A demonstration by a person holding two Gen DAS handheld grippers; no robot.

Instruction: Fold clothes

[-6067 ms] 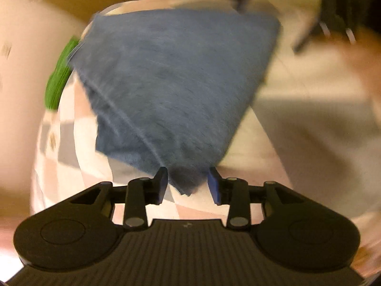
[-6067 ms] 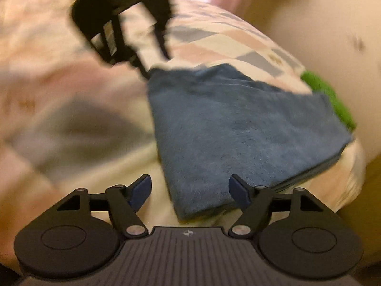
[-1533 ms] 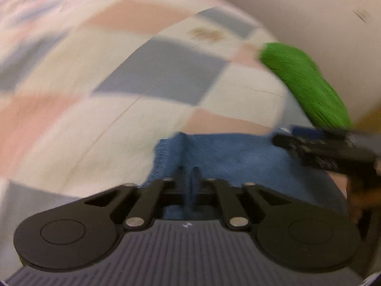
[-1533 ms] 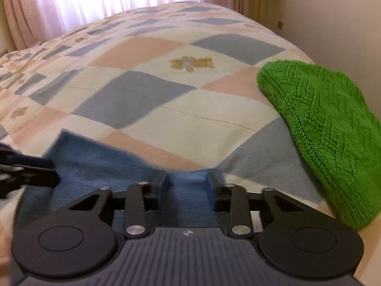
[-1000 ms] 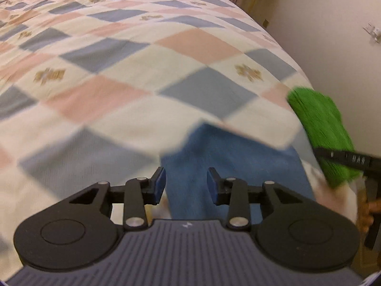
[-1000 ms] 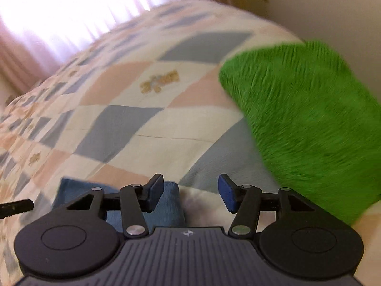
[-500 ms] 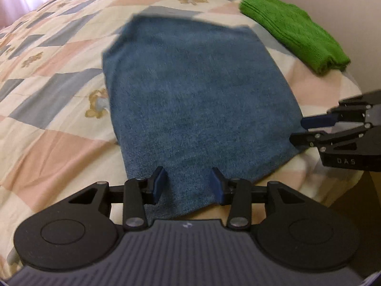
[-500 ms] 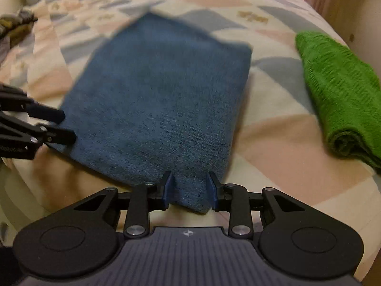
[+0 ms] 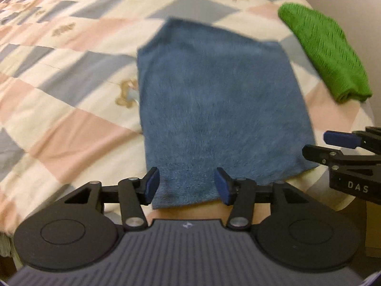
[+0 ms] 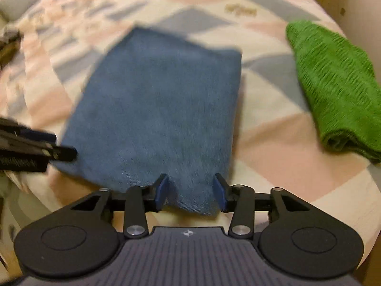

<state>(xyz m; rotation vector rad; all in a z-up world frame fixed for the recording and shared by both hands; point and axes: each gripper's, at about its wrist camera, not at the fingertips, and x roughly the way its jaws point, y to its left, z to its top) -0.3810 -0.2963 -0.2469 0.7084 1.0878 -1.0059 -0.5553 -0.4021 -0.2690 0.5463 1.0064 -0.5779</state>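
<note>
Between folds: flat blue fleece cloth (image 9: 221,109) lying at patchwork bed's (image 9: 71,100) near edge, beside folded green knit (image 9: 326,54). Left gripper (image 9: 187,186) and right gripper (image 10: 189,191) gaping, holding nothing. Next, probably: pinching near corners.

- The folded blue terry towel (image 9: 221,109) lies flat on the patchwork-quilted bed (image 9: 71,109).
- The folded green knitted garment (image 9: 326,54) lies to its right, apart.

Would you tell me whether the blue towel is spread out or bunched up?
Spread flat: the blue towel lies as a smooth rectangle on the quilt; layering cannot be told.
</note>
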